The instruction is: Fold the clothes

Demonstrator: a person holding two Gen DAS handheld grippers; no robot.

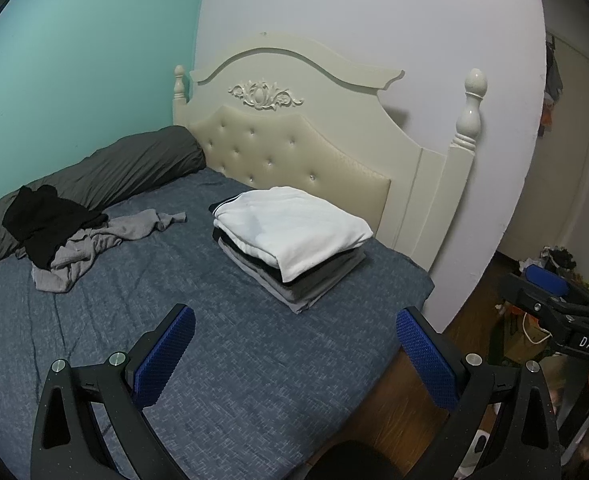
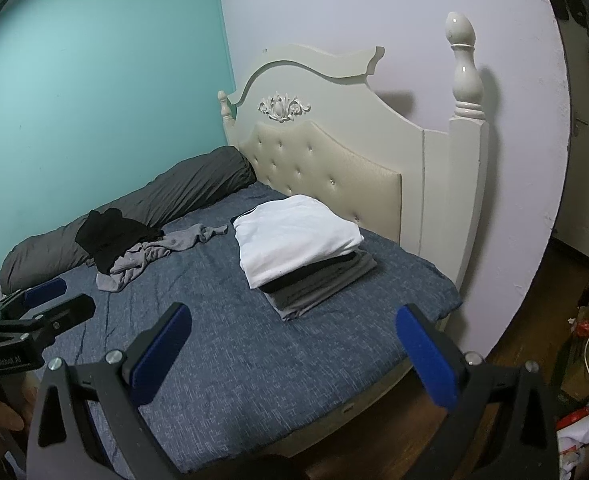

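Left wrist view: left hand-held gripper [image 1: 295, 354] w/ jaws spread wide, nothing btwn them, above the bed [image 1: 222, 360] near its foot-side edge. Folded stack [image 1: 294, 240] sits by the headboard [image 1: 294, 140], white garment on top, close to the bed's right edge. Unfolded pile [image 1: 66, 244], black over grey, lies at left beside a dark bolster [image 1: 106, 176] along the wall. Wide bare sheet btwn stack and pile. Right hand-held gripper [image 1: 550, 296] shows at far right over the floor, off the bed; can't tell its jaws here.

Right wrist view: right hand-held gripper [image 2: 294, 340] released, jaws apart, empty, over the bed's corner. Stack [image 2: 298, 240] ahead, pile [image 2: 134, 252] left. Left hand-held gripper [image 2: 54, 300] at left edge.
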